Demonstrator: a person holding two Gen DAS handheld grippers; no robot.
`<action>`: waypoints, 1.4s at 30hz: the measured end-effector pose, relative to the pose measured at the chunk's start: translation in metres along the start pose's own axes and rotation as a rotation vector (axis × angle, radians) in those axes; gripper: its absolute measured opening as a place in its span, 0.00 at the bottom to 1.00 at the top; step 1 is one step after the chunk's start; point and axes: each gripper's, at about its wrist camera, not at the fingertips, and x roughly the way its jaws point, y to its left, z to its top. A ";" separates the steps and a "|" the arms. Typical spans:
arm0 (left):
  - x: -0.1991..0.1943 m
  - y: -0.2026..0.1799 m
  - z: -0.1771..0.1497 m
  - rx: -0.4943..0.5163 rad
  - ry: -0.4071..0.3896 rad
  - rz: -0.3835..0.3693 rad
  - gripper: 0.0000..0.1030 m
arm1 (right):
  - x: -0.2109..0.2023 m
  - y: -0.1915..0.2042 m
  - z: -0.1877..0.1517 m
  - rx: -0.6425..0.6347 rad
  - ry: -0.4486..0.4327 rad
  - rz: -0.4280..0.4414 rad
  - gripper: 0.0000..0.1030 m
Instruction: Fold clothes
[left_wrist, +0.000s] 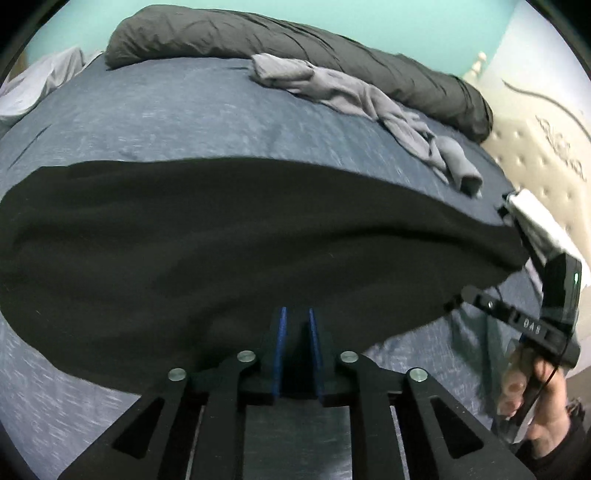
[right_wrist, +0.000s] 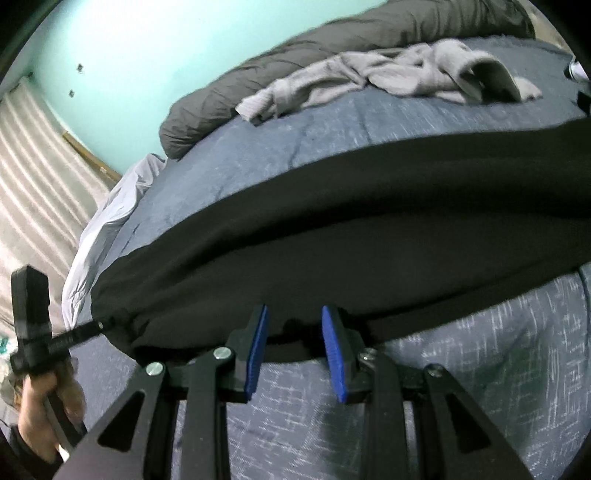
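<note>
The bed (left_wrist: 155, 110), under a blue-grey mottled cover, fills both views and serves as the reference for everything else. Along its far edge, against the turquoise wall (right_wrist: 122, 48), lies a long dark grey rolled duvet (left_wrist: 258, 33). A black garment (left_wrist: 221, 236) is spread wide across the near half of the bed, reaching almost from one side to the other. Between it and the duvet lies a crumpled light grey garment (left_wrist: 354, 96), well apart from the black one. A pale sheet (right_wrist: 99, 221) hangs off the bed's left side.

The left gripper (left_wrist: 295, 325) is at the near hem of the black garment, its blue pads drawn close with dark cloth between them, clamped on the fabric. The right gripper (right_wrist: 295, 332) sits at the same near hem, its jaws parted, the hem just at the fingertips and not pinched.
</note>
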 end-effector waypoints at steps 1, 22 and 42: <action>0.001 -0.006 -0.003 0.011 -0.002 0.009 0.18 | 0.000 -0.002 -0.001 0.009 0.012 -0.003 0.29; -0.002 -0.035 -0.051 0.220 -0.024 0.076 0.07 | 0.001 -0.015 -0.005 0.067 0.048 0.017 0.43; 0.007 -0.016 -0.051 0.107 -0.013 -0.033 0.08 | 0.006 0.021 0.062 -0.196 -0.014 -0.094 0.46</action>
